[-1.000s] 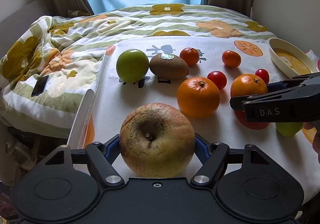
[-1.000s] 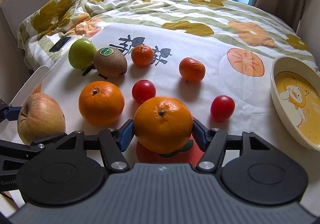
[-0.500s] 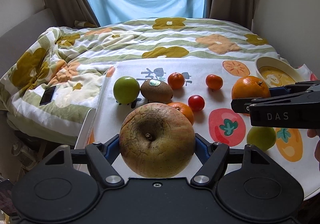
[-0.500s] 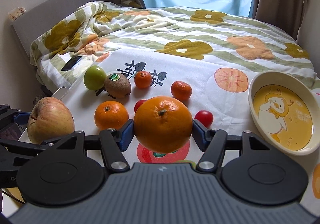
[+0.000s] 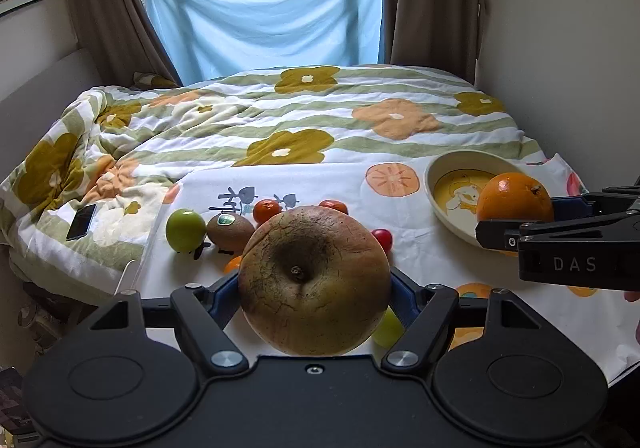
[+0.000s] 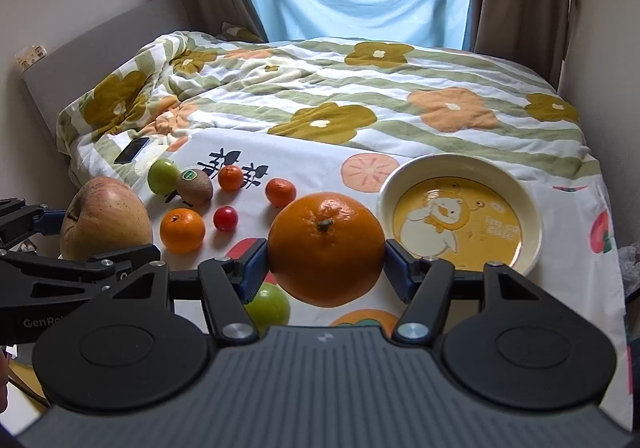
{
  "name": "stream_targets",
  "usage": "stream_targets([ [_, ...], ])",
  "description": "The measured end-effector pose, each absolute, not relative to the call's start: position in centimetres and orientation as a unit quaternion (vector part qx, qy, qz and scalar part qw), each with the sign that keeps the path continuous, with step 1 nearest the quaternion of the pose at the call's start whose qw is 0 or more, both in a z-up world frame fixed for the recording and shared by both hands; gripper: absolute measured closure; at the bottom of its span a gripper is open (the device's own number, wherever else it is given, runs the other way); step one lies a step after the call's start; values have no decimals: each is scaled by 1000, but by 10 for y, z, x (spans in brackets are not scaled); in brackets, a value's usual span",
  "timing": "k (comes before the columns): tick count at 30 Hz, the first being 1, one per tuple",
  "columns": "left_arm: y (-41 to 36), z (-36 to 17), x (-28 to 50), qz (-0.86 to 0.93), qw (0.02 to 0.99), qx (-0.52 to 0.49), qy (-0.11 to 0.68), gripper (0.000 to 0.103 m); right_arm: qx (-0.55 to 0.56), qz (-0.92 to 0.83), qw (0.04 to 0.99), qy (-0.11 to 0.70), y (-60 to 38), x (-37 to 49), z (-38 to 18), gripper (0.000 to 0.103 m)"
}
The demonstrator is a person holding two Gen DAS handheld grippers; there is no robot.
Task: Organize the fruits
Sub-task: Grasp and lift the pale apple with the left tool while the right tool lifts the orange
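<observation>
My left gripper (image 5: 314, 288) is shut on a large russet apple (image 5: 314, 284) and holds it high above the table; the apple also shows in the right wrist view (image 6: 106, 217). My right gripper (image 6: 326, 262) is shut on a big orange (image 6: 326, 248), lifted above the cloth just left of the cream bowl (image 6: 532, 207) with a yellow duck print. In the left wrist view the orange (image 5: 514, 197) hangs in front of the bowl (image 5: 434, 175). On the cloth lie a green apple (image 6: 163, 175), a kiwi (image 6: 195, 185), an orange (image 6: 182, 230), two mandarins (image 6: 231, 177) and a cherry tomato (image 6: 225, 218).
A second green fruit (image 6: 270, 306) lies below the right gripper. The fruit-print tablecloth (image 6: 320, 167) covers the table, whose edge runs at the left and right. Behind it is a bed with a flowered quilt (image 6: 360, 87) and a phone (image 6: 132, 149).
Both grippers have risen well above the table with their fruit. The right gripper with the orange has moved to the right, close to the bowl.
</observation>
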State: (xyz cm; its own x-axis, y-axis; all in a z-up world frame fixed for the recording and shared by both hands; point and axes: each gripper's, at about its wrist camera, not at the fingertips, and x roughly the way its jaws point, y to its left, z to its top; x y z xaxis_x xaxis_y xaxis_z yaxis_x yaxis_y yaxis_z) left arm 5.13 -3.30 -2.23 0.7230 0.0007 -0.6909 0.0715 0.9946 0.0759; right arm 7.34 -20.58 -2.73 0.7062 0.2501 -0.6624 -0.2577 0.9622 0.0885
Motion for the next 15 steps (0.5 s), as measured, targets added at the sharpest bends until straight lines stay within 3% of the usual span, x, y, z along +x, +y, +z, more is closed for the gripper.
stream_targets([
  [15, -125, -21, 106, -112, 924, 75, 357, 25, 21, 42, 936, 348, -317, 85, -21, 26],
])
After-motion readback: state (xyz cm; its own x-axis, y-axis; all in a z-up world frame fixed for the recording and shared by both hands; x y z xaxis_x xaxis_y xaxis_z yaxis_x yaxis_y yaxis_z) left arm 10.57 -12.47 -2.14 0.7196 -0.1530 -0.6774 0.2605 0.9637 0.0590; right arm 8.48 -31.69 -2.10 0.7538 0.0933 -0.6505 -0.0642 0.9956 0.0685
